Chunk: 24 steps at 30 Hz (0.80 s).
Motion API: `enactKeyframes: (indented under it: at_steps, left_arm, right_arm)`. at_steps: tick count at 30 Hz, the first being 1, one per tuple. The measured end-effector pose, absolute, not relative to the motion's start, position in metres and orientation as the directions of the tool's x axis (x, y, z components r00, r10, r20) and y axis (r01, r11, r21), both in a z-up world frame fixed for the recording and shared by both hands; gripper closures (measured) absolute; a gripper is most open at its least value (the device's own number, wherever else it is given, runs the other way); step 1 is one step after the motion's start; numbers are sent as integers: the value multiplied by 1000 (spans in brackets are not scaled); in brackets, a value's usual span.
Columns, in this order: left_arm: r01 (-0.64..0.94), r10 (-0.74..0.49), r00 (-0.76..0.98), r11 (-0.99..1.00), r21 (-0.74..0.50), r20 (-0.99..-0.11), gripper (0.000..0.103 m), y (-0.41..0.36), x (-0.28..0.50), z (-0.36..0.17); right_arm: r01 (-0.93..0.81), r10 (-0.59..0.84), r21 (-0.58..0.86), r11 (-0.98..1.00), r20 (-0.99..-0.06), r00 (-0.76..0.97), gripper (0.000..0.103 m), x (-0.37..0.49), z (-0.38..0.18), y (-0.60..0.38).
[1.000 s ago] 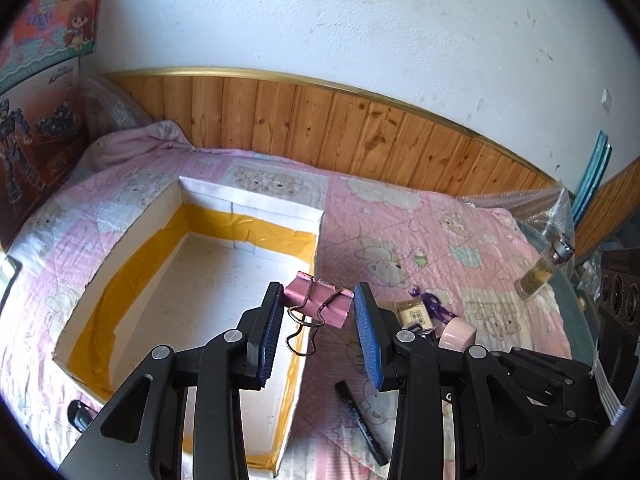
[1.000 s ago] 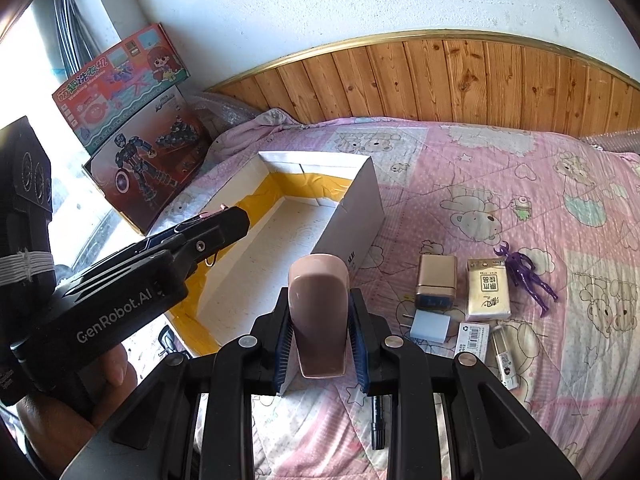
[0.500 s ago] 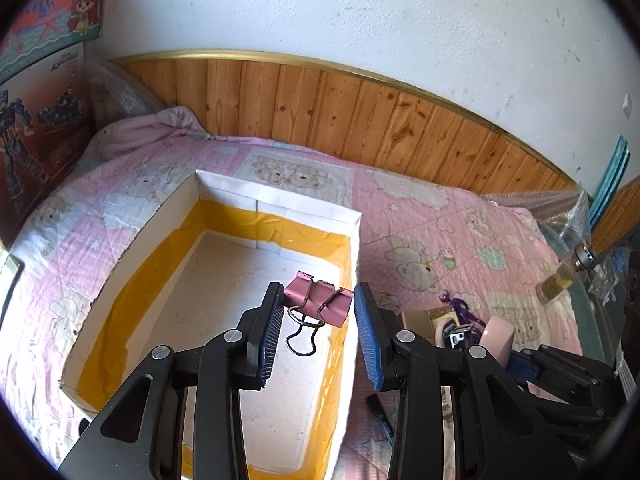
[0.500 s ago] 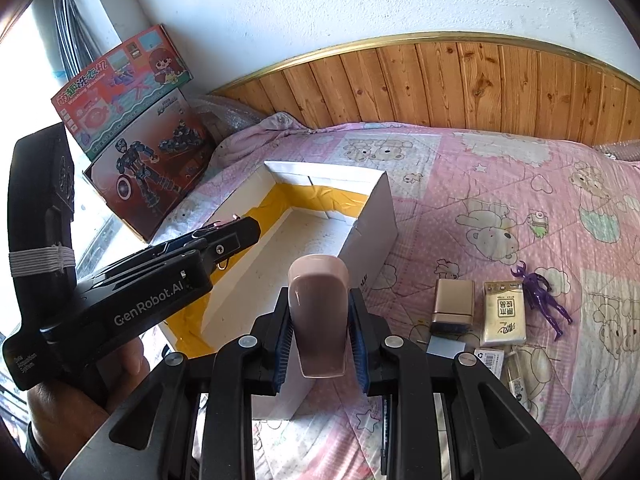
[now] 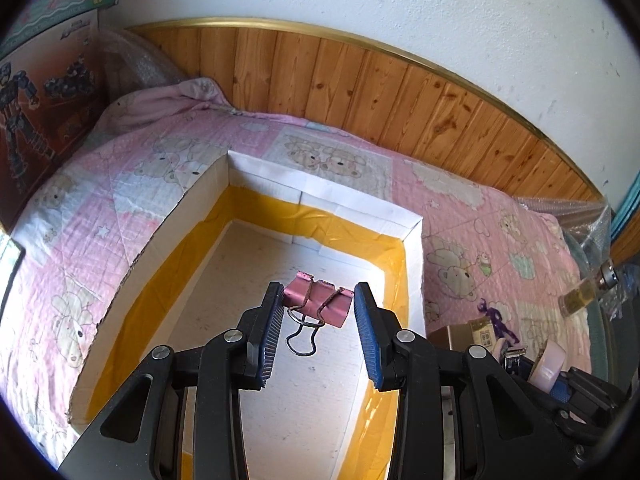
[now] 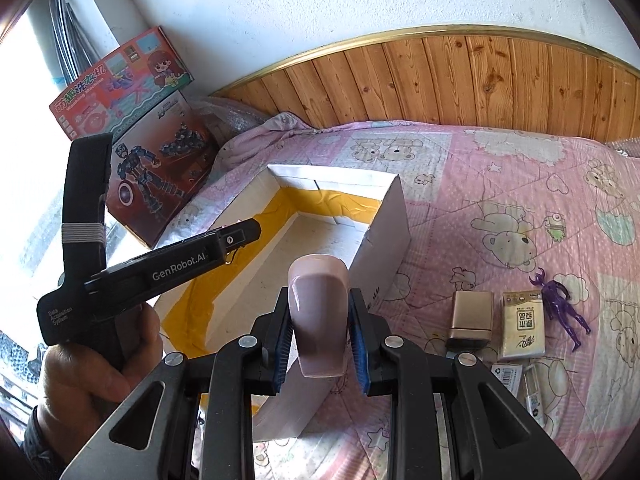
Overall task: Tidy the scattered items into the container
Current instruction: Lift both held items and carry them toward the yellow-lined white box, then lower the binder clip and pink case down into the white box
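Observation:
A white cardboard box (image 5: 320,196) with yellow tape inside lies open on the pink quilt; it also shows in the right wrist view (image 6: 384,236). My left gripper (image 5: 318,308) is shut on a pink binder clip (image 5: 320,302) and holds it over the box interior. My right gripper (image 6: 320,320) is shut on a pale pink roll of tape (image 6: 318,312), just right of the box's near corner. A gold box (image 6: 470,316), a yellow packet (image 6: 522,328) and a purple toy figure (image 6: 560,304) lie on the quilt to the right.
Toy boxes (image 6: 148,152) lean against the wall at the left. A wooden panel (image 5: 360,80) runs behind the bed. A small bottle (image 5: 584,292) and bubble wrap (image 5: 568,220) sit at the far right. A white label (image 6: 506,374) lies near the packet.
My left gripper has carried the binder clip leftward from beside the box's right wall to over the box interior. My right gripper with the tape roll has moved closer to the box.

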State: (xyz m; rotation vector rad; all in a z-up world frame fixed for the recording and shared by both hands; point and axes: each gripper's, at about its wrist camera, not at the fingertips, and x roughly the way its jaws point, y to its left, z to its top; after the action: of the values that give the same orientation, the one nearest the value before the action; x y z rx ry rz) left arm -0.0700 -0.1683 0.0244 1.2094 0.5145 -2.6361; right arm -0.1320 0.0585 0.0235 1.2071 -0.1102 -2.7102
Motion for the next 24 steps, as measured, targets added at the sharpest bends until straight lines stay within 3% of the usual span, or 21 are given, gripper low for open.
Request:
enactKeyframes:
  at_steps: [24]
  left_arm:
    - [383, 22, -601, -870, -312, -799, 66, -196, -106, -8]
  right_arm:
    - [121, -126, 62, -991, -749, -650, 76, -169, 15, 23]
